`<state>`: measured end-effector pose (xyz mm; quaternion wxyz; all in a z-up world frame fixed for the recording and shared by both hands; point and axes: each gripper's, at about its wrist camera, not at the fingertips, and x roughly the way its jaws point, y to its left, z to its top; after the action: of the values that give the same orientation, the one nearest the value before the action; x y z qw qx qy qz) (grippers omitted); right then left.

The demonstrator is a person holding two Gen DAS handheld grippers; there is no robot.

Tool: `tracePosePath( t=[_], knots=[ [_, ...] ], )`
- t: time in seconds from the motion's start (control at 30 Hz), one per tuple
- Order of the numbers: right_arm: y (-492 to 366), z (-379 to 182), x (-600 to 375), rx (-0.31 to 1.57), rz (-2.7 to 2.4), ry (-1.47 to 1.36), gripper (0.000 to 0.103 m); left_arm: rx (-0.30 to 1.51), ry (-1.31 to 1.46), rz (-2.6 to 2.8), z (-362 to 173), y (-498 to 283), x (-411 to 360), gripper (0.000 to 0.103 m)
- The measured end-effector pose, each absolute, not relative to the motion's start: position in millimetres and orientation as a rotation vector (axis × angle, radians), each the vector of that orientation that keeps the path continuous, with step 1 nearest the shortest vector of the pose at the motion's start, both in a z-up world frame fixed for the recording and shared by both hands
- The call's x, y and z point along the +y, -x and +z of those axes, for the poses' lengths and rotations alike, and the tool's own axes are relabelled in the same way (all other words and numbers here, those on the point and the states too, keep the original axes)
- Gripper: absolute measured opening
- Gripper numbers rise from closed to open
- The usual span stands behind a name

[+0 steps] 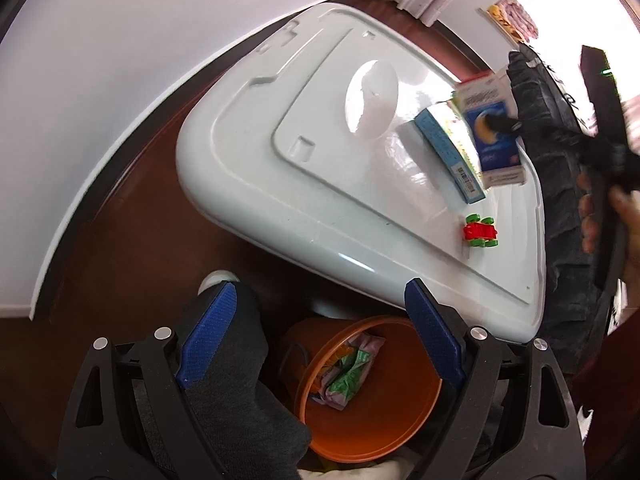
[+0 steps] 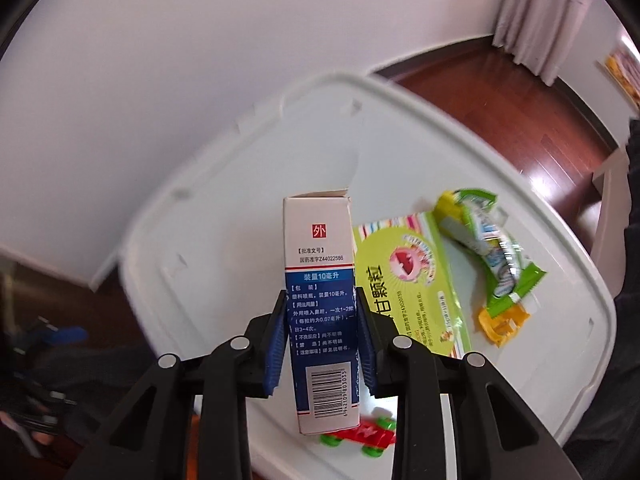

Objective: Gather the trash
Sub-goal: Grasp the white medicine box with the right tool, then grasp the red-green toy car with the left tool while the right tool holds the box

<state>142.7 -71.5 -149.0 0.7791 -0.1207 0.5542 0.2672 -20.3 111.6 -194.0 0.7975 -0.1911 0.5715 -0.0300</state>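
Observation:
My right gripper is shut on a blue and white medicine box, its pads pressing both narrow sides, and holds it upright above the white plastic lid. In the left wrist view the same box hangs over the lid's far right part. My left gripper stands open and empty above an orange bin that holds crumpled wrappers. On the lid lie a flat green box and a green snack wrapper.
A red toy car with green wheels and a yellow toy also sit on the lid. A person's dark trouser leg is beside the bin. Dark wooden floor, a white wall and curtains surround the spot.

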Motion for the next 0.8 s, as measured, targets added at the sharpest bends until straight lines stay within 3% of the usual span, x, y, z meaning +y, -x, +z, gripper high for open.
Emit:
tracePosePath(
  t=[0.37,0.8],
  knots=[
    [-73,-24,-184,0.925,0.573,-0.149,0.031,1.215,0.285,-0.236,-160,-48,37,0.090],
    [-21,-36,-274,0.886,0.481,-0.289,0.031,1.307,0.004,-0.336,-219,-102,-95,0.090]
  ],
)
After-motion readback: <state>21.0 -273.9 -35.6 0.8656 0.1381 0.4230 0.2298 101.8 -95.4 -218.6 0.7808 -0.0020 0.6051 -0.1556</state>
